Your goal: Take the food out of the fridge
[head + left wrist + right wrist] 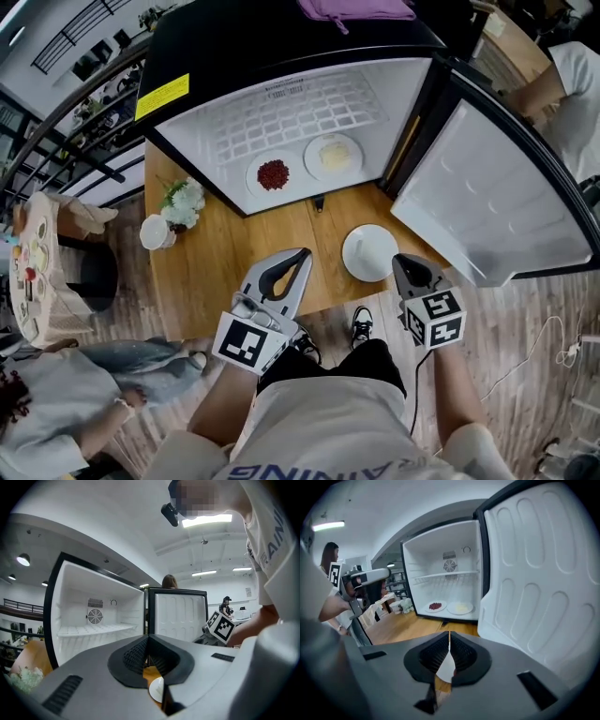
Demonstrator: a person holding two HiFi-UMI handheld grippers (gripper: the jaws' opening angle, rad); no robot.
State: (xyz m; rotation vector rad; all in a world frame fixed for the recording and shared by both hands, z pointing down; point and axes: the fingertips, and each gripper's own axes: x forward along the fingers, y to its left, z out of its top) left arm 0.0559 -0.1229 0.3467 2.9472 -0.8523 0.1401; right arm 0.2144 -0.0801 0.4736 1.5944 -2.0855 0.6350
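Your left gripper [302, 253] hangs over the near edge of the tabletop [211, 267], its fingers pressed together with nothing between them. Your right gripper [399, 259] sits level with it, just off the near right part of that edge. In its own view the two pads meet at the tips, and it too carries nothing.

Between your two grippers, close to the near edge, a white plate [369, 252] lies flat on the wood. You cannot tell from here whether anything is on it.

The mini fridge [281, 112] stands at the far side of the tabletop, with its door [497, 197] swung wide open to your right. The food is inside, on the floor of the fridge near the front lip. A plate of red food [273, 174] is on the left and a plate of pale yellow food [333, 155] is just beside it on the right. The two are close but not touching, and both are well apart from your grippers.

By the left edge of the tabletop stand a small bunch of white flowers [183, 202] and a white cup [157, 232]. A purple cloth [356, 9] lies on top of the fridge.
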